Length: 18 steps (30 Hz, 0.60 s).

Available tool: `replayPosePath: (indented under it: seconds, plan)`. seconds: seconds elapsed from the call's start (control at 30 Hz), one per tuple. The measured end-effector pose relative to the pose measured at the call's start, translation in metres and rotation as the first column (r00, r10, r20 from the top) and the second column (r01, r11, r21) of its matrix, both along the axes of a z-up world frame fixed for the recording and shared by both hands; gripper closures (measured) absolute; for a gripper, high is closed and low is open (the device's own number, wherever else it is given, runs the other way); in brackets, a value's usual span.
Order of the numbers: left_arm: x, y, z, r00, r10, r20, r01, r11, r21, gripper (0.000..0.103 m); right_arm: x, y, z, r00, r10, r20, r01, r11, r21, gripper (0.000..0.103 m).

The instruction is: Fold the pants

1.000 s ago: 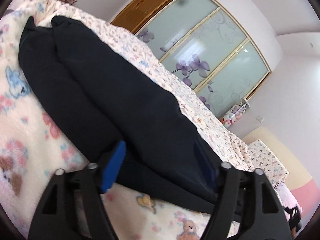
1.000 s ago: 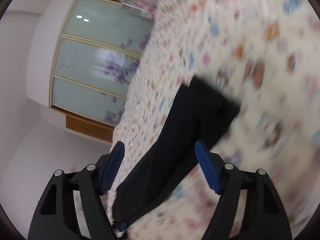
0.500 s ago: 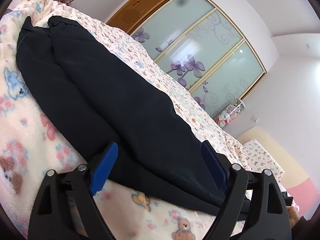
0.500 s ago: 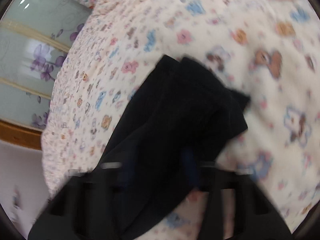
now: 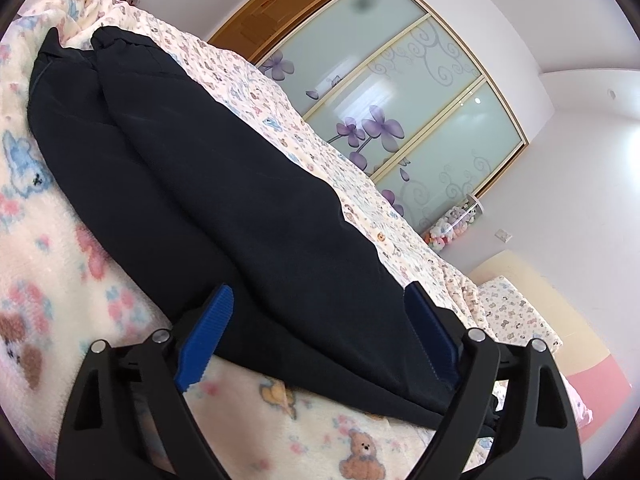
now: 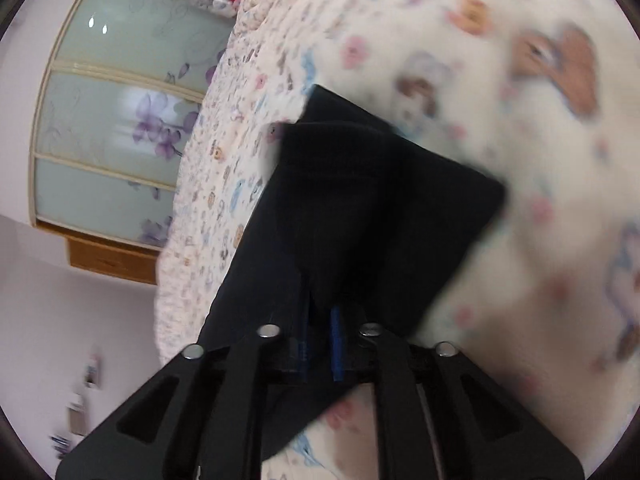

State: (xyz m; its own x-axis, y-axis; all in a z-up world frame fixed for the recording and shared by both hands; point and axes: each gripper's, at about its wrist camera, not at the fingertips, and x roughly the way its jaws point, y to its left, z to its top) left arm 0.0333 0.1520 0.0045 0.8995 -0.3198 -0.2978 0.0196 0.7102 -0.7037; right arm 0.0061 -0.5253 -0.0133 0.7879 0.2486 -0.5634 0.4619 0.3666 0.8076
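We see dark pants (image 5: 208,184) lying long across a bed blanket (image 5: 48,264) with little bears and flowers on it. In the left wrist view, the two legs lie side by side, one partly on top of the other, and run up toward the far end of the bed. Our left gripper (image 5: 316,332) is spread wide, with its blue pads on each side of the near end of the pants, and nothing is pinched between them. In the right wrist view, our right gripper (image 6: 320,336) is pressed together on the dark cloth of the pants (image 6: 360,200), and the cloth bunches up right at the blue pads. This view is blurry. Behind the bed stands a wardrobe (image 5: 404,92) with frosted glass doors and purple flowers on them. Near it is a clear tub (image 5: 452,224) full of soft toys.
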Motion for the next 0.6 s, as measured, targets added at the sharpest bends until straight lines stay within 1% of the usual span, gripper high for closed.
replayPosePath:
  seconds: [0.03, 0.07, 0.1, 0.13, 0.17, 0.23, 0.27, 0.3, 0.4, 0.43, 0.5, 0.6]
  plan:
    - [0.0, 0.0, 0.0, 1.0, 0.001, -0.001, -0.001, 1.0, 0.002, 0.016, -0.003, -0.001, 0.001, 1.0, 0.0, 0.011, 0.0, 1.0, 0.004, 0.079]
    - [0.0, -0.001, 0.0, 1.0, 0.002, -0.001, -0.002, 1.0, 0.003, 0.016, -0.008, -0.003, 0.003, 1.0, -0.002, 0.028, 0.002, 1.0, 0.02, 0.064]
    - [0.001, -0.001, 0.0, 1.0, 0.004, -0.002, -0.004, 1.0, 0.006, 0.015, -0.009, -0.004, 0.004, 0.999, -0.006, 0.044, 0.005, 0.999, 0.034, 0.057]
    - [0.0, -0.002, 0.0, 1.0, 0.004, -0.002, -0.004, 1.0, 0.008, 0.015, -0.01, -0.004, 0.006, 0.998, -0.013, 0.068, 0.01, 0.999, 0.051, 0.051]
    - [0.001, -0.003, 0.0, 1.0, 0.005, -0.003, -0.005, 1.0, 0.011, 0.015, -0.01, -0.003, 0.01, 0.997, -0.016, 0.076, 0.013, 0.999, 0.047, 0.051]
    - [0.001, -0.004, 0.0, 1.0, 0.005, -0.003, -0.005, 1.0, 0.013, 0.015, -0.012, -0.002, 0.017, 0.998, -0.007, 0.065, 0.006, 1.0, 0.012, 0.051]
    - [0.001, -0.004, 0.0, 1.0, 0.004, -0.003, -0.004, 1.0, 0.013, 0.015, -0.008, 0.0, 0.018, 0.999, -0.008, 0.045, 0.009, 1.0, -0.007, 0.051]
    - [0.001, -0.004, 0.0, 1.0, 0.004, -0.002, -0.004, 1.0, 0.012, 0.015, -0.003, 0.003, 0.017, 1.0, -0.016, 0.023, 0.016, 1.0, -0.007, 0.051]
    - [0.001, -0.004, -0.001, 1.0, 0.003, 0.0, -0.003, 1.0, 0.009, 0.015, 0.004, 0.015, 0.01, 0.999, -0.036, -0.015, 0.037, 0.998, 0.052, 0.051]
    - [0.001, -0.004, -0.001, 1.0, 0.003, -0.001, -0.003, 1.0, 0.009, 0.015, 0.006, 0.019, 0.009, 0.999, -0.034, -0.03, 0.035, 0.998, 0.055, 0.051]
    - [0.002, -0.004, -0.001, 1.0, 0.003, -0.003, -0.003, 1.0, 0.011, 0.014, 0.007, 0.028, 0.016, 0.996, -0.03, -0.089, 0.03, 1.0, 0.0, 0.05]
    - [0.002, -0.005, -0.002, 1.0, 0.001, -0.006, -0.001, 1.0, 0.018, 0.013, 0.013, 0.037, 0.025, 0.986, -0.055, -0.155, 0.047, 0.997, -0.056, 0.044]
